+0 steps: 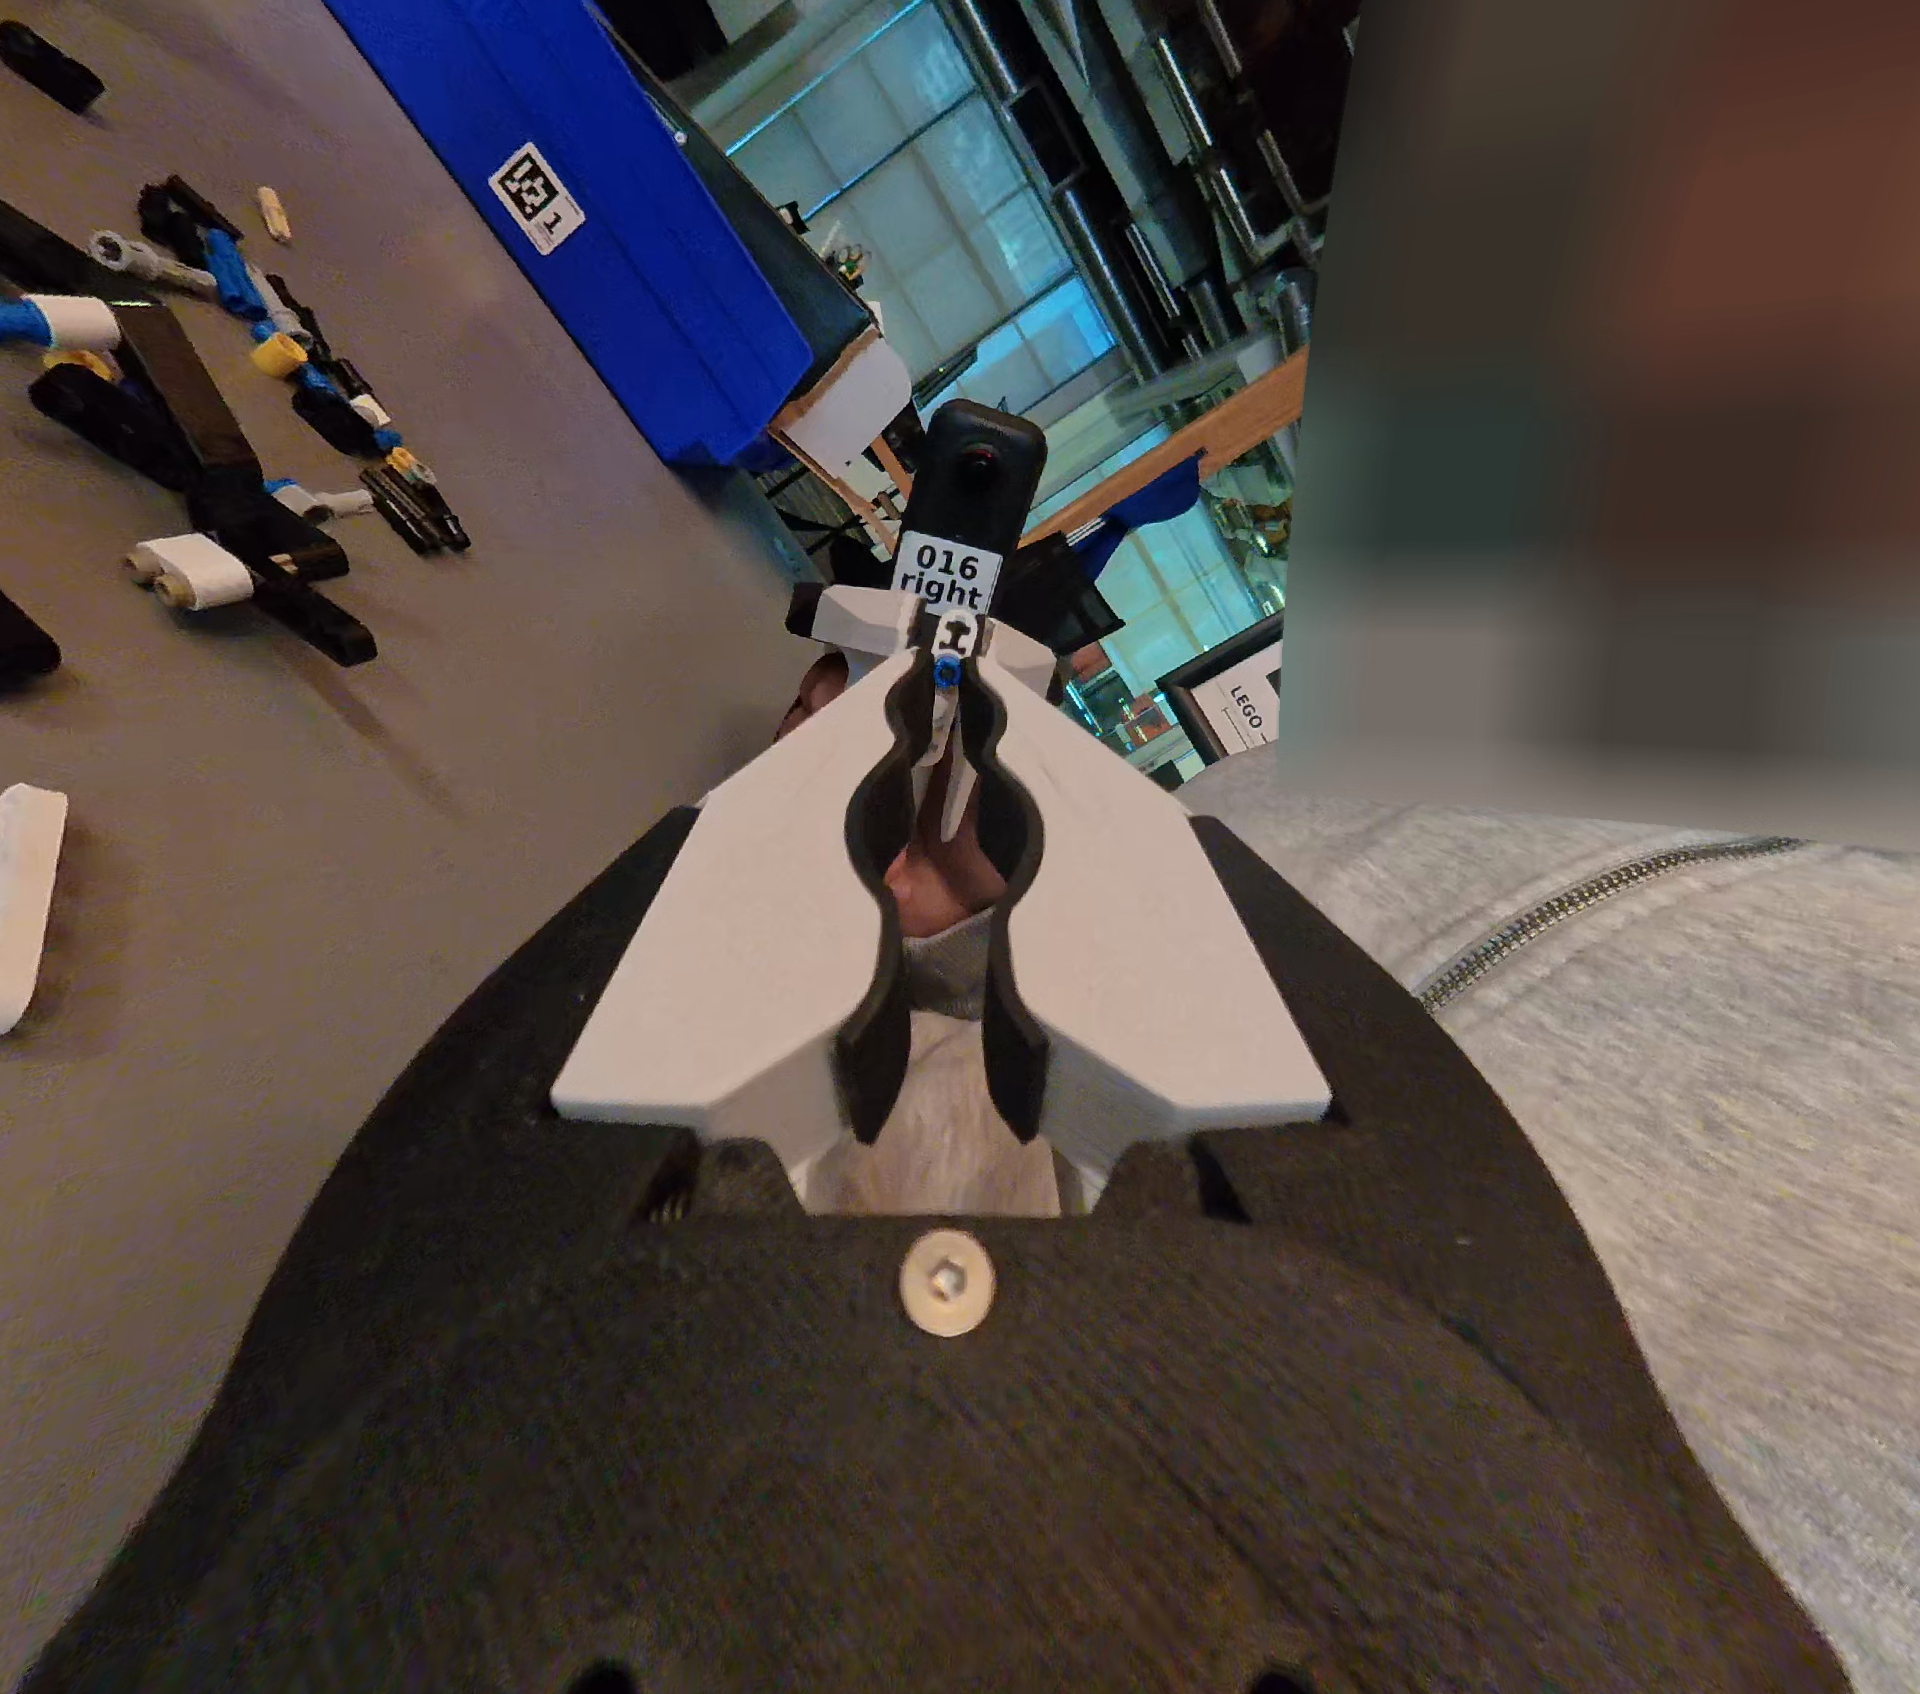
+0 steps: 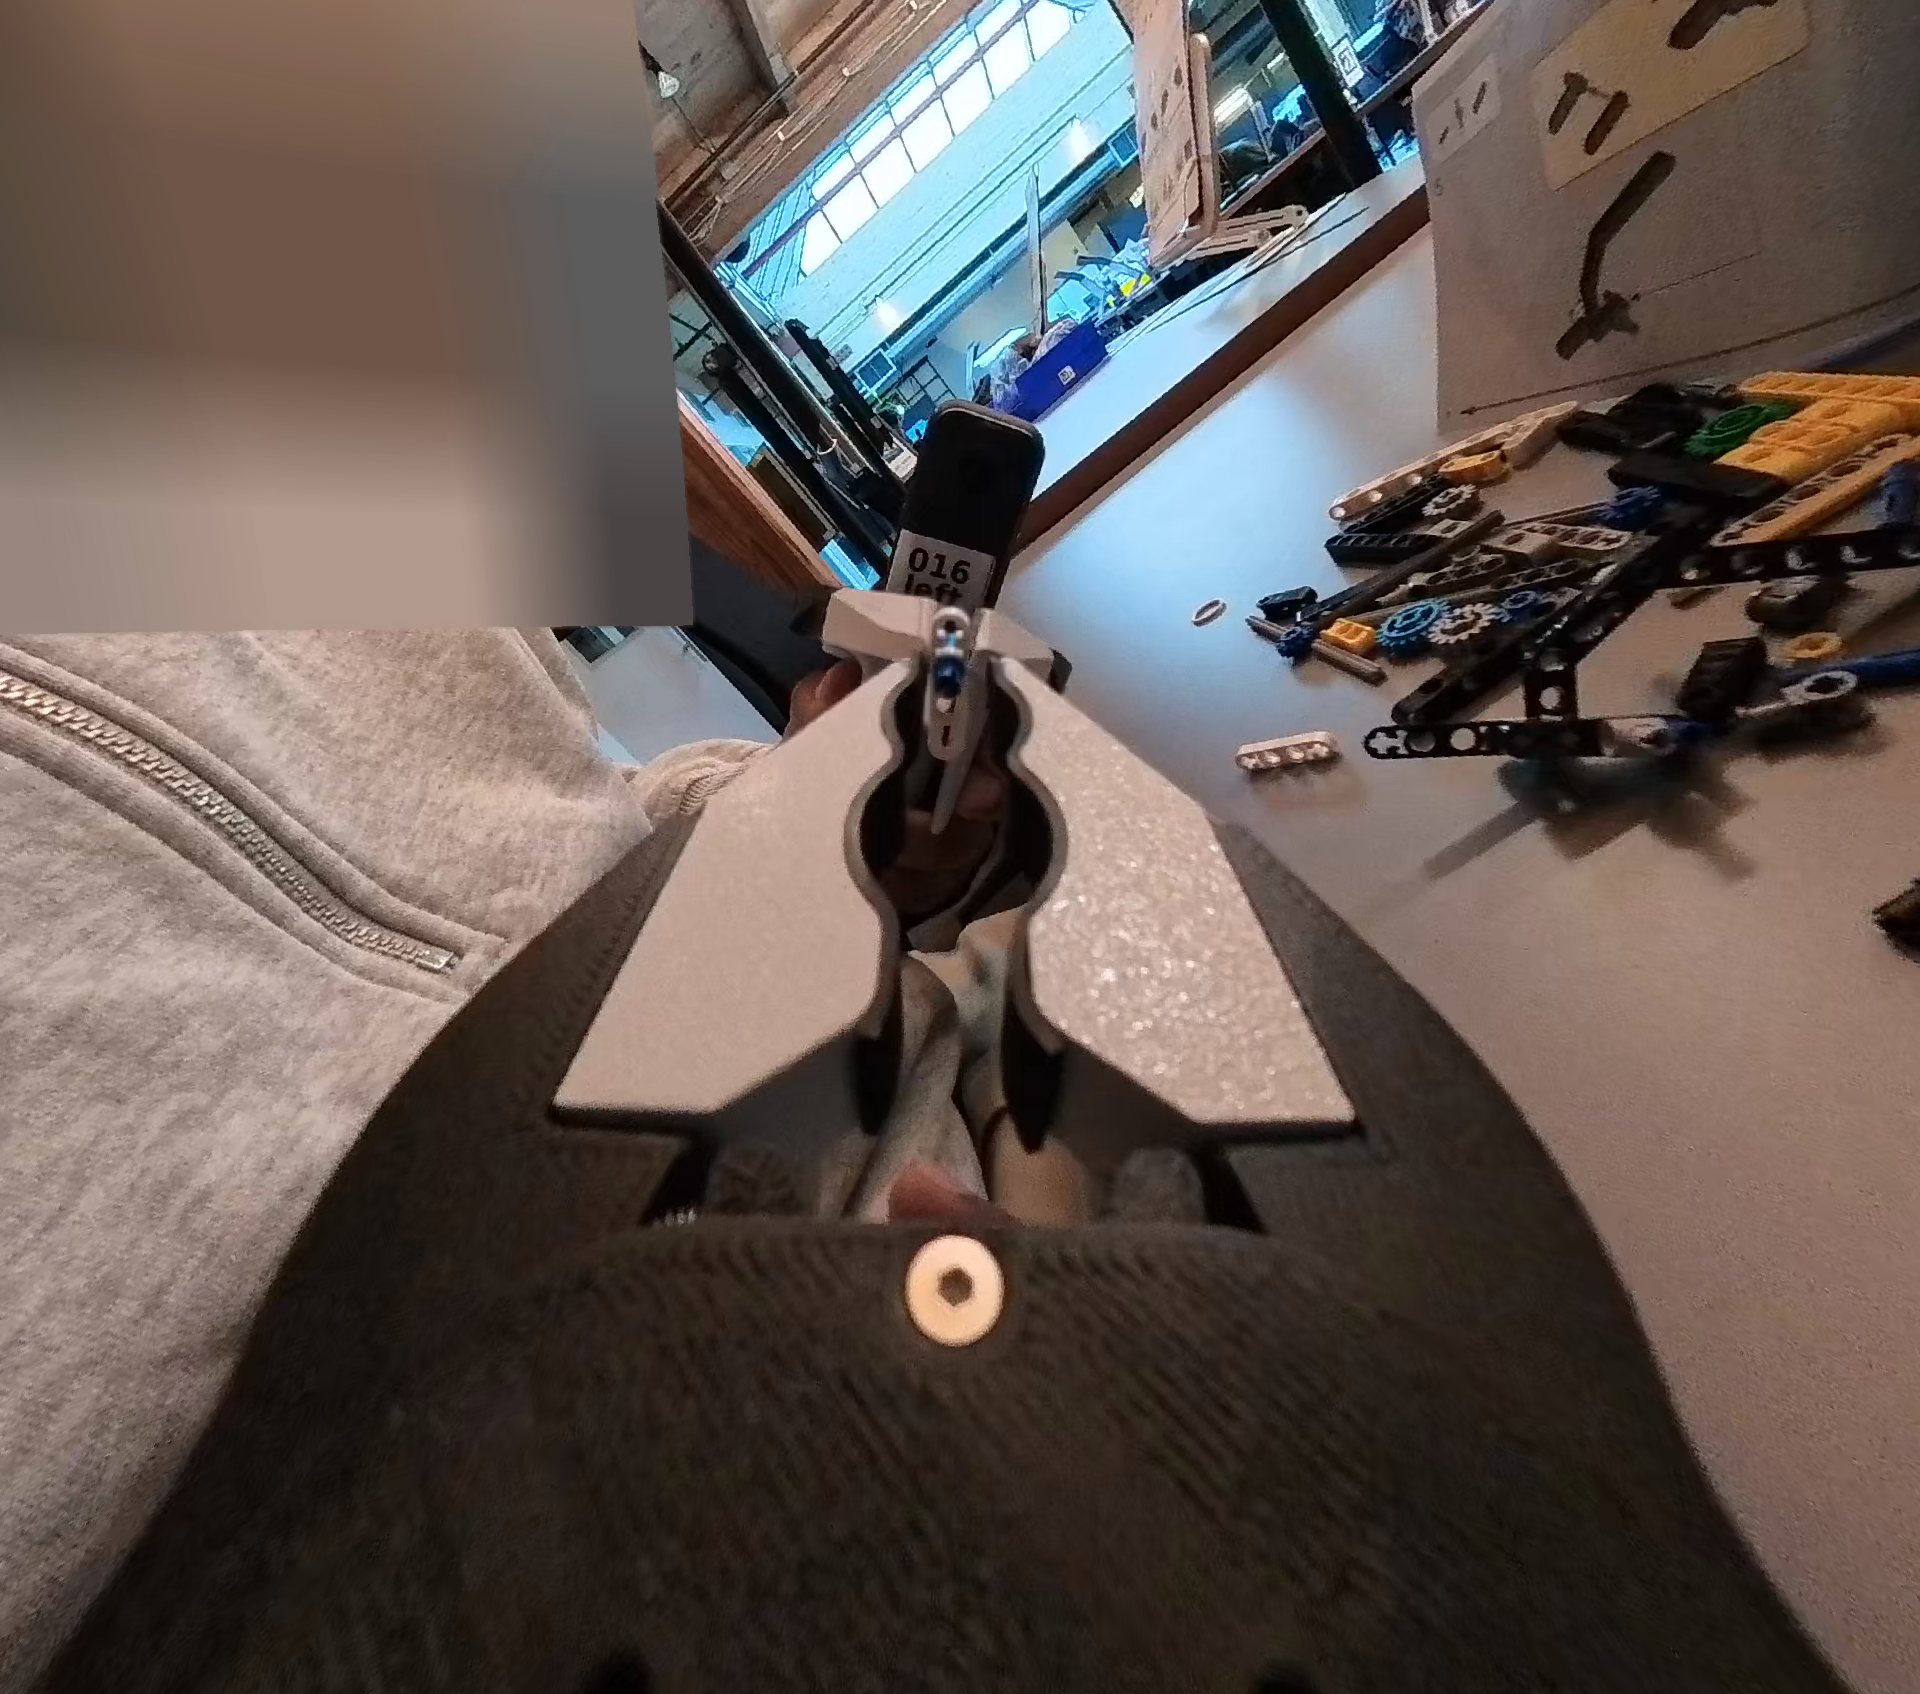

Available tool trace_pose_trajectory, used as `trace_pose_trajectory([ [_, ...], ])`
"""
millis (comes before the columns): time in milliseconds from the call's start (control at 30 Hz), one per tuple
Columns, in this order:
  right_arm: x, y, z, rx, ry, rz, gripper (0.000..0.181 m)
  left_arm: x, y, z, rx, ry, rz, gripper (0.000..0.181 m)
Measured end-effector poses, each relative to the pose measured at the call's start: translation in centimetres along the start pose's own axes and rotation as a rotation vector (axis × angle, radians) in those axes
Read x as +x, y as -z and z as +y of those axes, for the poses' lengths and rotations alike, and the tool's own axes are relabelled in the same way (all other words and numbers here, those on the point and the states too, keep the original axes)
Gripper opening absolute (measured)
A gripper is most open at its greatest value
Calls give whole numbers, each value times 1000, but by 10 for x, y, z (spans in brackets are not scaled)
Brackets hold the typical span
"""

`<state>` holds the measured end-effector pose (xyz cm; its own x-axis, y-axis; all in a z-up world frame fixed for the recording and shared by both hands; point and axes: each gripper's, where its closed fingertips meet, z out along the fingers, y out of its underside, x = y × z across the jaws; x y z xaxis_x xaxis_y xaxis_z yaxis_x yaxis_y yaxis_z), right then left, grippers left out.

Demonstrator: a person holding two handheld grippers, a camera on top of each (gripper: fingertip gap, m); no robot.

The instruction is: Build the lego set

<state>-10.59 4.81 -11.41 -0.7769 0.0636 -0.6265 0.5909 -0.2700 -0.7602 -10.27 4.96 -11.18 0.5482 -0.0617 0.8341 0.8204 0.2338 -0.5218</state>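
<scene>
Two handheld grippers meet tip to tip at centre frame. The left gripper is closed on a small blue pin. The right gripper is closed on a slim light-grey beam, with the pin at its end. This looks like pin insertion; next, press straight along the hole. Loose Lego parts lie on the grey table, middle right in the right wrist view, below an instruction sheet.
</scene>
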Motion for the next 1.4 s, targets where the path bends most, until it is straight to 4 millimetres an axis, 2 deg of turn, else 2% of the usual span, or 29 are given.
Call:
trace_pose_trajectory([
  [167, -2, -1, 1, -8, 8, -11, 2, 0, 0, 1, -10, -7, -6, 2],
  [1067, -3, 0, 2, -24, 57, 6, 2, 0, -2, 2, -20, -14, -5, 2],
  [1400, -2, 0, 2, -50, 125, 38, 6, 1, -2, 0, -16, -27, -6, 1],
])
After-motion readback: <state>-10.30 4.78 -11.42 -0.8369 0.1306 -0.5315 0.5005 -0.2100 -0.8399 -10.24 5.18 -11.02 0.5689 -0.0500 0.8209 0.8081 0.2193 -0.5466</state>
